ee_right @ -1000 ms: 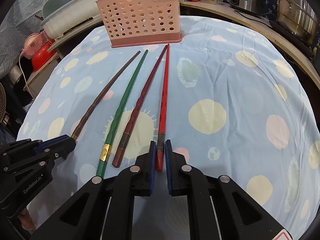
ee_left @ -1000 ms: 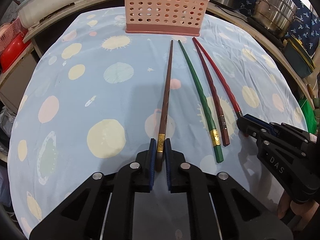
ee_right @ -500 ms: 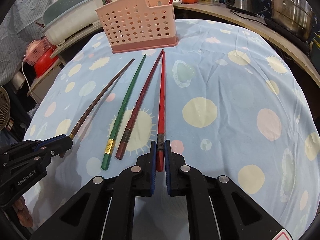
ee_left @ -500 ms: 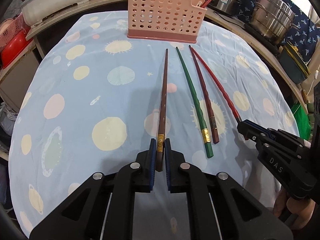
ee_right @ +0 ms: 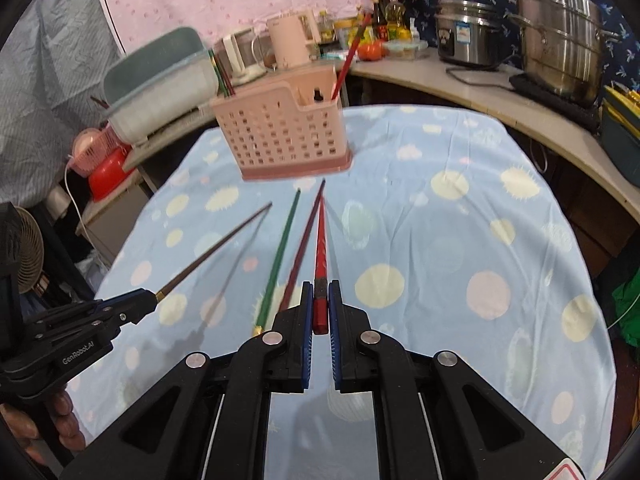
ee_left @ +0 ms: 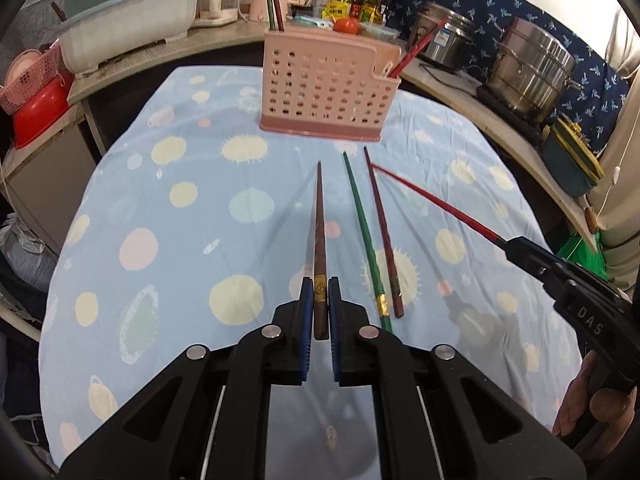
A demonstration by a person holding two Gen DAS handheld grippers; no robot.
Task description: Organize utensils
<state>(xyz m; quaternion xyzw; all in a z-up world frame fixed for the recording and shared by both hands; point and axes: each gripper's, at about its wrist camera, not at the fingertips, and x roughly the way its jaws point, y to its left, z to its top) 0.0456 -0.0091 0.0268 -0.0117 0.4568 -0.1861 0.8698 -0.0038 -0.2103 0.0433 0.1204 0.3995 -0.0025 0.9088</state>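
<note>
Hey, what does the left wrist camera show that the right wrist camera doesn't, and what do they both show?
Only the left wrist view shows the left gripper head on, jaws shut on the brown chopstick, and the full length of the dark red chopstick on the cloth. Only the right wrist view shows the right gripper head on, shut on the red chopstick, plus a fan at the left edge. Both show the pink basket, the green chopstick, the spotted blue tablecloth and steel pots.
</note>
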